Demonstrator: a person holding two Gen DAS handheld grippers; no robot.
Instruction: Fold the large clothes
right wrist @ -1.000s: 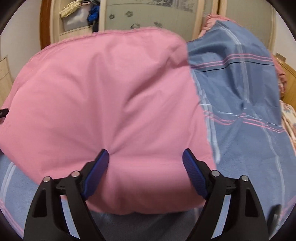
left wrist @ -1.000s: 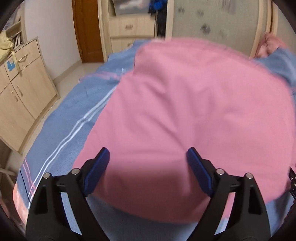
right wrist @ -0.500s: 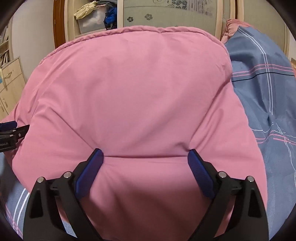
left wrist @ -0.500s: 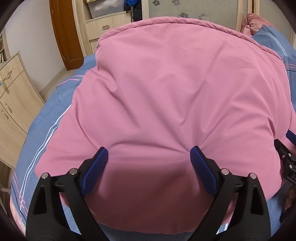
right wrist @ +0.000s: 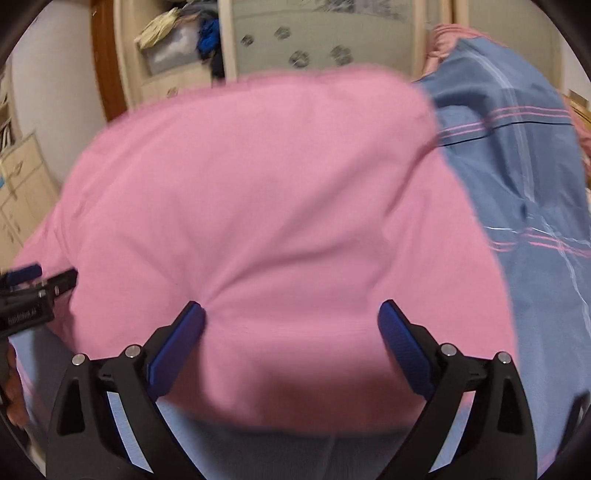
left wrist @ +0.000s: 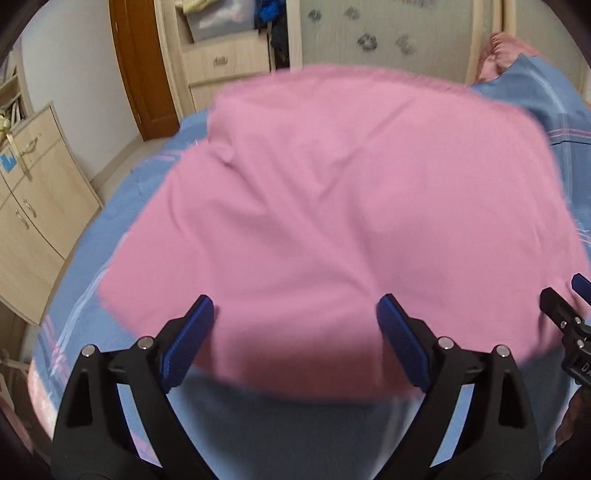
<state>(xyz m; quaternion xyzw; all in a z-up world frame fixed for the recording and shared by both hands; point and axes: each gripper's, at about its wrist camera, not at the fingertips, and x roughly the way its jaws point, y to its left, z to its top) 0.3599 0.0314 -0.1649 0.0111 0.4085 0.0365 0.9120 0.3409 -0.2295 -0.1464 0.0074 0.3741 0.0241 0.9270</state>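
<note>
A large pink garment (left wrist: 351,221) lies spread on a blue striped bed (left wrist: 110,258); it also fills the right wrist view (right wrist: 277,221). My left gripper (left wrist: 295,332) is open, its blue pads wide apart over the garment's near edge, holding nothing. My right gripper (right wrist: 291,336) is open too, over the same near edge further right. Each gripper shows at the side of the other's view: the right one (left wrist: 569,325) and the left one (right wrist: 29,291). Both views are motion-blurred.
Blue bedding (right wrist: 517,184) with pink stripes lies to the right. A light wood cabinet (left wrist: 33,206) stands left of the bed. A wardrobe (left wrist: 388,33), drawers (left wrist: 225,62) and a brown door (left wrist: 144,66) are behind.
Both grippers pulled back from the garment: half a second ago it filled the views up close, now its near edge lies flat on the bed with blue sheet showing below. Jaws stay open.
</note>
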